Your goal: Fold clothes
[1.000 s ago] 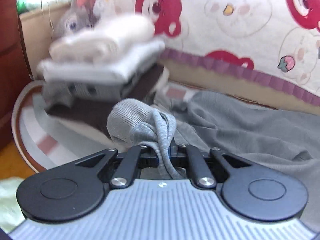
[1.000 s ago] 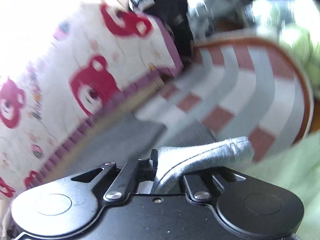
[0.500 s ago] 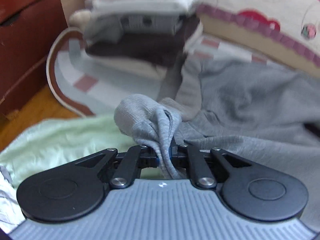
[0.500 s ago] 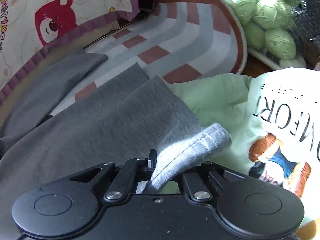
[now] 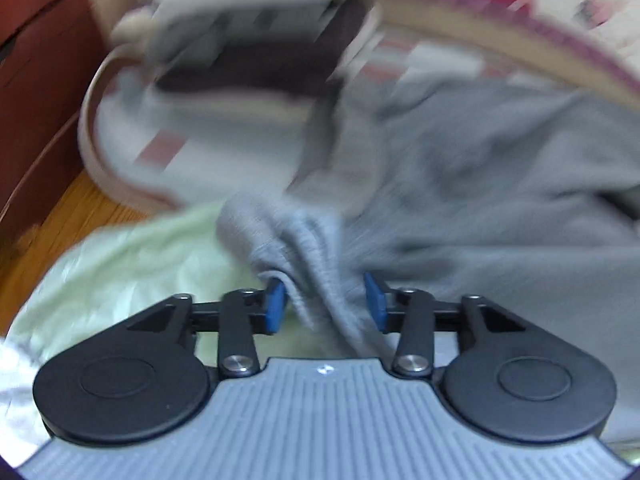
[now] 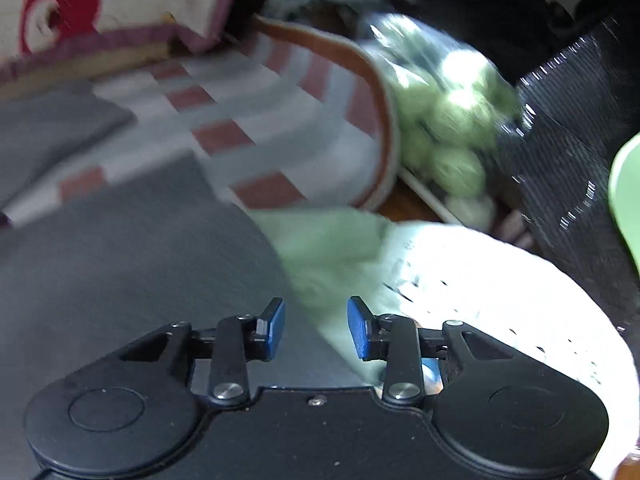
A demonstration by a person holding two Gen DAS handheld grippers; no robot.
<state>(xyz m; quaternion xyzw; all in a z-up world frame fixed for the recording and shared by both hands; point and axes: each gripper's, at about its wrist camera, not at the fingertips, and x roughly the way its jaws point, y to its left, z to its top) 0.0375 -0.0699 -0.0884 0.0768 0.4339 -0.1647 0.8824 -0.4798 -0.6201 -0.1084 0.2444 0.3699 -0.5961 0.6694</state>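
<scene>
A grey garment lies spread over the striped rug and partly over a pale green T-shirt. Its ribbed cuff stands bunched between the blue pads of my left gripper, whose jaws are opening; the pads no longer squeeze it. In the right wrist view the same grey garment lies flat at the lower left. My right gripper hovers over its edge where it meets the green T-shirt. Its jaws are opening too, with nothing between the pads.
A blurred stack of folded clothes sits at the rug's far end by a dark wooden cabinet. A bear-print bed cover borders the rug. A bag of green yarn balls and a black bag lie to the right.
Both grippers went from shut to open. The left one let go of the grey cuff, which still stands between its pads. The grey hem dropped out of the right gripper.
</scene>
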